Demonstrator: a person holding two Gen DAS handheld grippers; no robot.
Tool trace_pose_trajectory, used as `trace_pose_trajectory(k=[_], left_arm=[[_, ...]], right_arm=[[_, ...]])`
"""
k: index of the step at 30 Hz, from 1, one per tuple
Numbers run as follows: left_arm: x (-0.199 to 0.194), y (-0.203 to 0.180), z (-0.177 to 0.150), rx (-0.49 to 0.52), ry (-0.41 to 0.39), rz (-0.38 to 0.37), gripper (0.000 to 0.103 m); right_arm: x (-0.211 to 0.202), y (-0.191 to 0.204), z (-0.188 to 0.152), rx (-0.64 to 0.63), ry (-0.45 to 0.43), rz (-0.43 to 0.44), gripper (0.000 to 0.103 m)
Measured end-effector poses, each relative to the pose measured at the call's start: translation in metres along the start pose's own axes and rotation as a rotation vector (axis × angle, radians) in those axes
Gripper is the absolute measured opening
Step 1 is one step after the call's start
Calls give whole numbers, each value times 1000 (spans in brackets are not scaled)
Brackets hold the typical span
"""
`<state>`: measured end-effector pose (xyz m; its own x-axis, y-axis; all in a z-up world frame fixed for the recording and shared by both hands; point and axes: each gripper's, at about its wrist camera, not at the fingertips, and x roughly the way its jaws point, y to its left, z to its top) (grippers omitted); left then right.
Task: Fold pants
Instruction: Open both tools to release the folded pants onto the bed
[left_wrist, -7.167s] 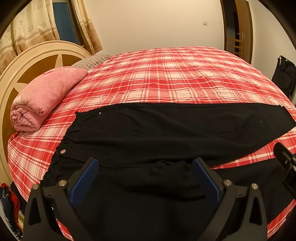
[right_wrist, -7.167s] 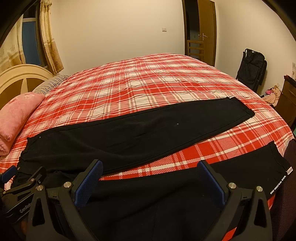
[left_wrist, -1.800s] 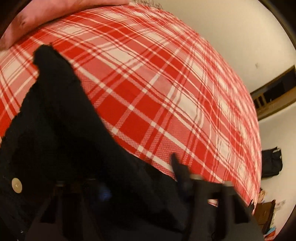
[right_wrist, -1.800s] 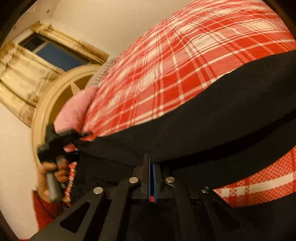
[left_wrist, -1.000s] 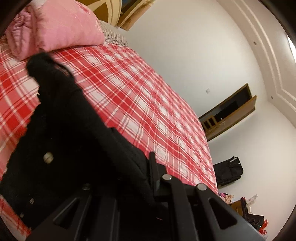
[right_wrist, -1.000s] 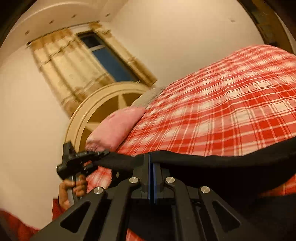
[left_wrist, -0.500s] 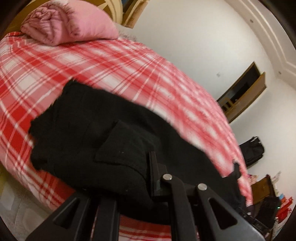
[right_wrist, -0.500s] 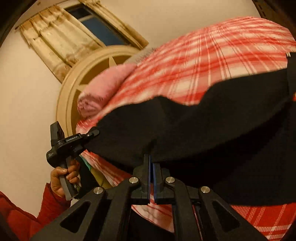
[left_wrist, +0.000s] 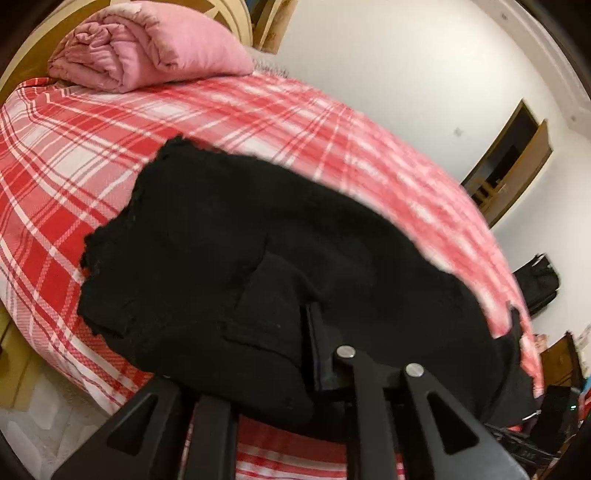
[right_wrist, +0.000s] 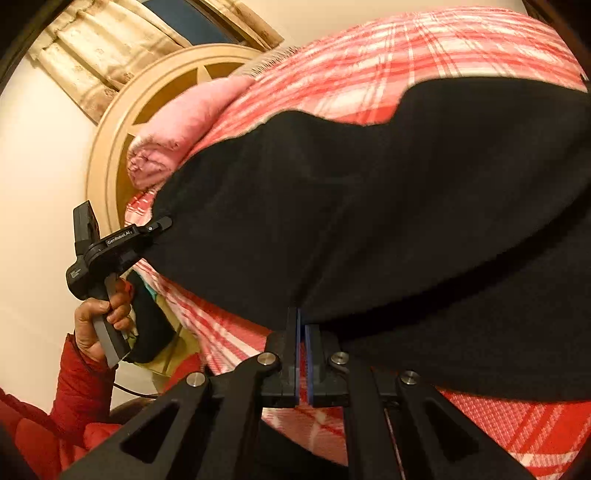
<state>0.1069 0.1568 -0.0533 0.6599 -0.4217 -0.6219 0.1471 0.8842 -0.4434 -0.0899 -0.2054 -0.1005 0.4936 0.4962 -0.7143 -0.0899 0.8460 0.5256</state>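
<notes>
A: Where's everything? Biggest first.

B: Bed (left_wrist: 92, 155) with red-white plaid cover fills both views. Black pants (left_wrist: 258, 236) lie across it near the front edge, doubled over, waistband end toward the pink rolled blanket (left_wrist: 147, 48) by the headboard (right_wrist: 110, 147).

A: Pants relative to the claws?

B: Left claw (left_wrist: 295, 354) sits at the near edge of the waistband end; cloth is draped over and between the fingers. Right claw (right_wrist: 301, 332) is further along the same near edge, fabric meeting the tips.

A: Claw states?

B: Left: jaws opening, narrow gap, pants fabric between them. Right: pads pressed nearly together, pinching the pants hem.

A: In the right wrist view?

B: Left claw (right_wrist: 162, 223) shows there too, tip touching the pants corner, held by a hand (right_wrist: 99, 321) with a red sleeve.

A: What's hidden or unclear?

B: Left claw's left finger is buried under black cloth; only the right pad's edge shows. Fold layers are hard to tell apart, black on black. Far plaid is motion-blurred. The pants' far end runs to the right frame edge in the right wrist view. Dark bag (left_wrist: 539, 280) by the wall is small, no detail.
</notes>
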Motion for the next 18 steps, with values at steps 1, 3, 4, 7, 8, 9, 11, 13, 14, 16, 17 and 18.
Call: trace_pose_trajectory(k=[1, 3, 4, 7, 8, 9, 11, 13, 14, 16, 17, 18], left_arm=[[6, 2, -2, 9, 13, 6, 20], [7, 3, -2, 27, 14, -5, 22], [7, 4, 0, 40, 27, -1, 25], [1, 13, 8, 46, 51, 39, 48], [-2, 17, 12, 24, 79, 86, 55], [-5, 24, 17, 6, 86, 93, 62], [-17, 40, 31, -47, 65, 186, 71], [-29, 52, 41, -89, 14, 255, 72], [-39, 56, 45, -114, -26, 294, 72], [-53, 52, 49, -132, -103, 321, 72], [-56, 44, 51, -118, -139, 309, 72], [-53, 32, 55, -83, -164, 287, 72]], right_arm=[[1, -1, -1, 5, -2, 4, 2], [0, -3, -1, 8, -6, 10, 2], [0, -3, -1, 8, -6, 11, 3], [-1, -7, 1, 25, -5, 26, 7], [-2, -9, 2, 40, 7, 38, 9], [-4, -7, 5, 60, 22, 49, 14], [-13, -8, 7, 84, 26, 85, 34], [-34, -12, 7, 108, -19, 138, 70], [-46, -14, 7, 123, -51, 161, 71], [-73, -20, 7, 139, -111, 222, 71], [-91, -23, 9, 127, -156, 241, 71], [-107, -26, 11, 111, -204, 224, 71]])
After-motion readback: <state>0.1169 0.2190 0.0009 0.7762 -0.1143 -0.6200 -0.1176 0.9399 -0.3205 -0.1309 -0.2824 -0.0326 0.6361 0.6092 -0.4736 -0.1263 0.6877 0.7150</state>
